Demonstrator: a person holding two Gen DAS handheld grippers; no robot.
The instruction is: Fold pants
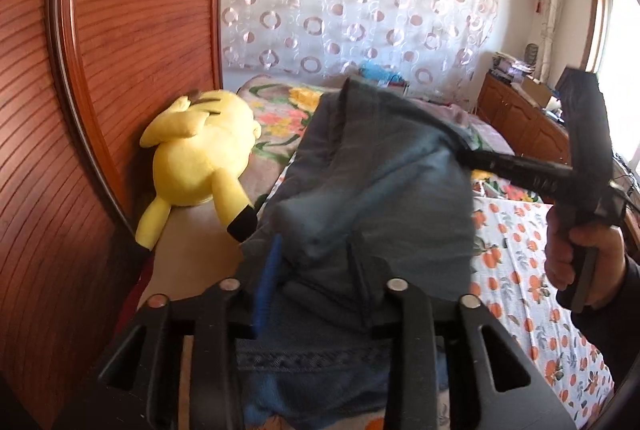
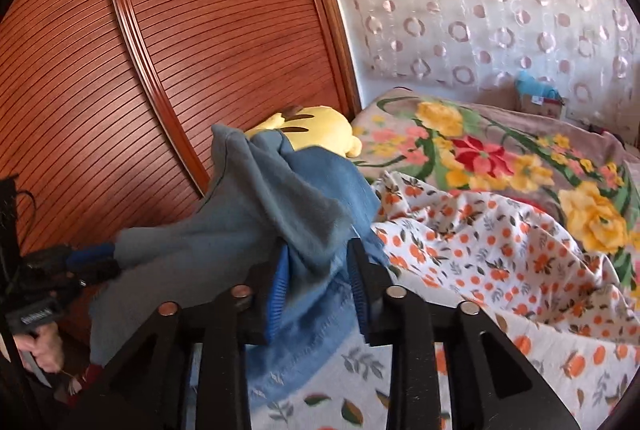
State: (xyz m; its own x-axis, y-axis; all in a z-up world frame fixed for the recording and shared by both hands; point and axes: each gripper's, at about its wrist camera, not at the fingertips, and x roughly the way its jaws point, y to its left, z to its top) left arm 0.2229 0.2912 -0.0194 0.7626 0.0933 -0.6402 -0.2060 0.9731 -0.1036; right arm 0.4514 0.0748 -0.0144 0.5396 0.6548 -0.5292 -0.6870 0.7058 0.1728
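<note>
**Pants lifted off the bed, fold in progress**

The blue pants (image 1: 372, 190) are held above the bed (image 2: 500, 254), bunched and draped, not yet laid flat. In the left wrist view, the left hand-held gripper (image 1: 316, 262) is pinching a thick gather of the fabric between its fingers. In the right wrist view, the right hand-held gripper (image 2: 320, 270) is likewise clamped on a fold of the pants, with cloth hanging below the fingers. The left wrist view also shows the right unit entering from 3 o'clock, its tip buried in the cloth.

A yellow plush toy (image 1: 200, 154) lies at 10 o'clock from the pants, against the wooden wardrobe door (image 1: 132, 30).

Judged step: carrying one edge over to form a fold. Motion blur obscures which part of the garment each gripper holds; probably waistband or hem.

Next move calls for lowering both grippers together onto the orange-print sheet (image 2: 480, 270), keeping the edges aligned, and clearing the toy.
</note>
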